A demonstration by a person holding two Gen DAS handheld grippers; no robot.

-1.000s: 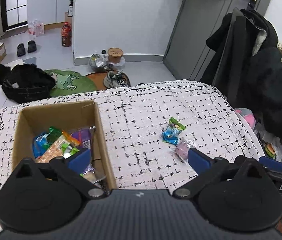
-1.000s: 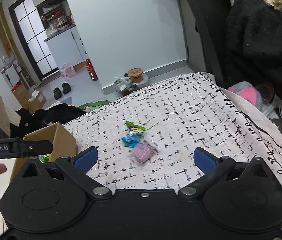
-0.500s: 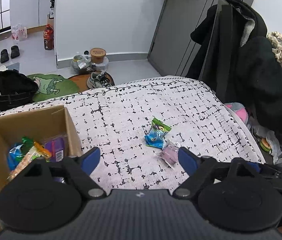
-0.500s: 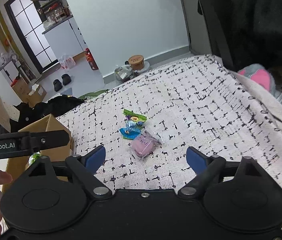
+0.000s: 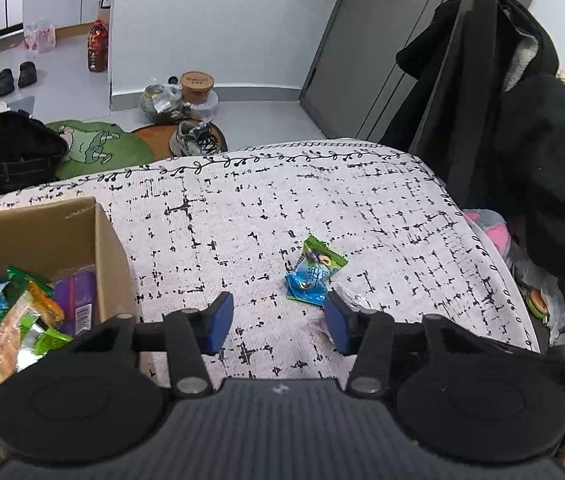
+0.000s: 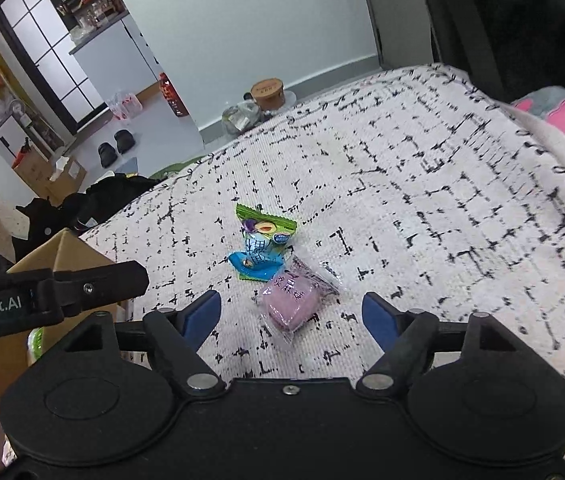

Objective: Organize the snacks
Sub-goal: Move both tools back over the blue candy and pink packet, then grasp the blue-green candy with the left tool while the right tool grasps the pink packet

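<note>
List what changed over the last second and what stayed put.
Both tongs, left and right, came down toward the snacks with jaws closing; nothing is gripped. The pink packet lies between the right jaws, untouched. Blue-green packet and cardboard box stayed put.

Two snack packets (image 6: 264,246) touching mid-cloth (image 6: 422,200); third (image 6: 292,302) just before them; box (image 5: 102,248) left, holding snacks (image 5: 26,312).

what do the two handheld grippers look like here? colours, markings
Both match: matte black bodies with two round discs, black linkage arms on silver pivot pins, blue finger pads. The left gripper has a ribbed dark top plate; white lettering ending "Robot.AI" shows on its side in the right wrist view. The right gripper has a smooth black top with one screw.
</note>
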